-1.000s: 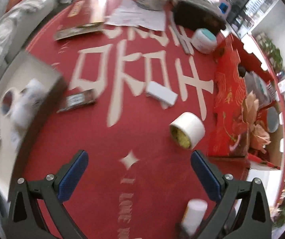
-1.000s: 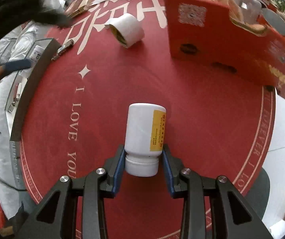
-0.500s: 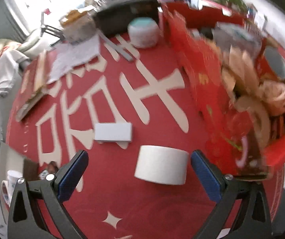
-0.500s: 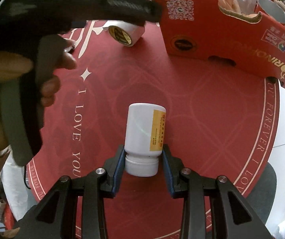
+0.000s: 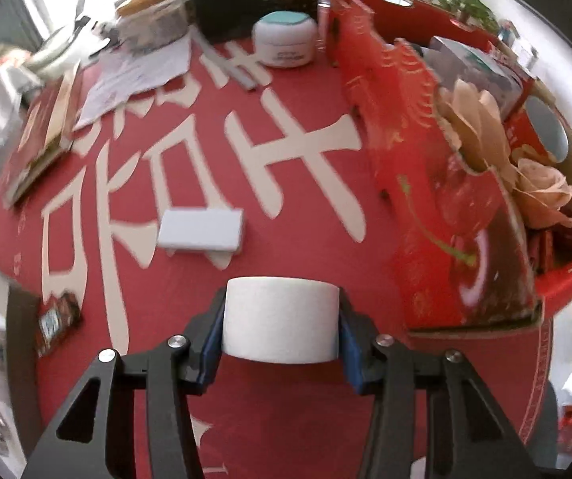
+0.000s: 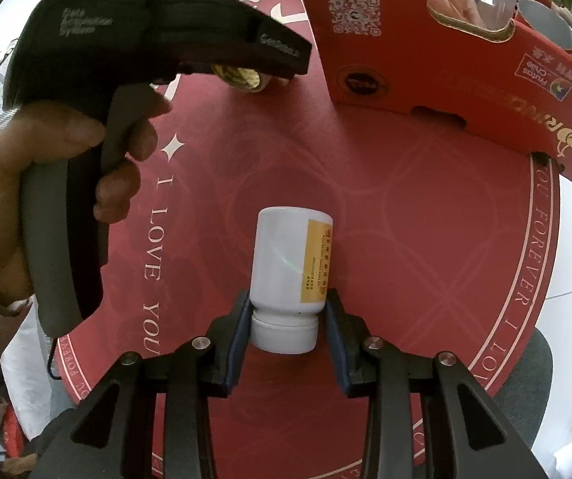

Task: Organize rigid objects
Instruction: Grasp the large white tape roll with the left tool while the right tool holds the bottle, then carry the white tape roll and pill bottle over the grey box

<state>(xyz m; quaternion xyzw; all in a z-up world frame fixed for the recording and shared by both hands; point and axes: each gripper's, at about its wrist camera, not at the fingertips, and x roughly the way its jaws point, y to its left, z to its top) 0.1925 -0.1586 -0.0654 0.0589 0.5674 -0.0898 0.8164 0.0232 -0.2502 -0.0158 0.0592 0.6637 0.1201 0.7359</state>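
White tape roll (image 5: 280, 319) sits between the closing jaws of the left gripper (image 5: 280, 333), near the red box (image 5: 437, 183). Right gripper (image 6: 284, 329) is clamped on the pill bottle (image 6: 289, 263), both probably bound for that box.

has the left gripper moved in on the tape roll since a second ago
Yes. The left gripper has come down around the tape roll, jaws closing on it; the white box now lies just beyond it.

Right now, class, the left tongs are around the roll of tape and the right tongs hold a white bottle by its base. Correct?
Not quite. The right tongs hold the white bottle by its cap end, as the right wrist view shows. The rest stands.
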